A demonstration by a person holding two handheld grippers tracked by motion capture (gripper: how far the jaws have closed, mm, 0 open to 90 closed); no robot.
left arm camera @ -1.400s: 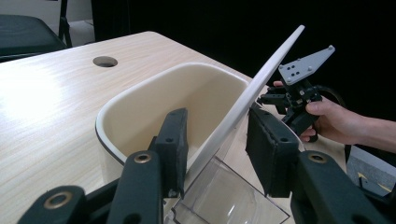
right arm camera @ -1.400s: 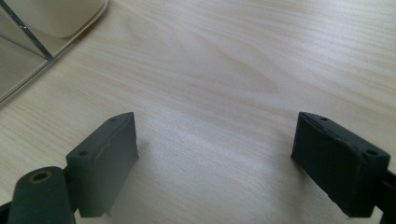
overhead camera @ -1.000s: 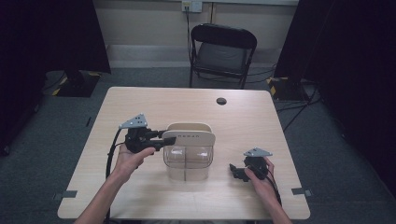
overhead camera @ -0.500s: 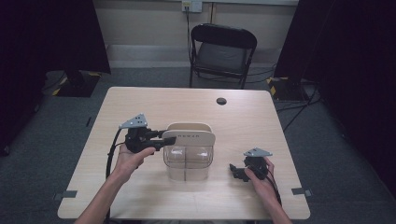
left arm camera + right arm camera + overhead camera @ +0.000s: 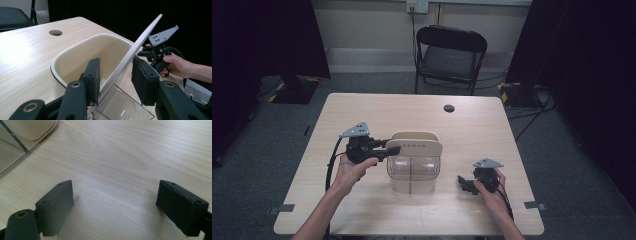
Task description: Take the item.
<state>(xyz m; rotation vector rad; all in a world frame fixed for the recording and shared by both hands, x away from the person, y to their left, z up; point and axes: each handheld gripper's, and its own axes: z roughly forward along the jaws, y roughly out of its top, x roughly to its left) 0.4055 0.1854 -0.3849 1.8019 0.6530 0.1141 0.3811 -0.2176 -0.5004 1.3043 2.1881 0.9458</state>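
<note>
L claw (image 5: 113, 75) pinches the tipped cream lid (image 5: 132, 53) of the clear box (image 5: 413, 172). R claw (image 5: 115, 207) wide open, empty, low over wood table (image 5: 492, 135). Dark room w/ chair (image 5: 449, 55).

Left gripper (image 5: 393, 149) raised, level, fingers (image 5: 93, 75) closed in — right gripper (image 5: 460, 183) low, fingers (image 5: 58, 202) spread wide.

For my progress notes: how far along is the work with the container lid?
Done: the left claw is shut on the lid, which stands tilted above the cream tub. In hand: holding it there. Left: lifting it away or setting it down, I cannot tell which; the right claw is open and empty over the table.
</note>
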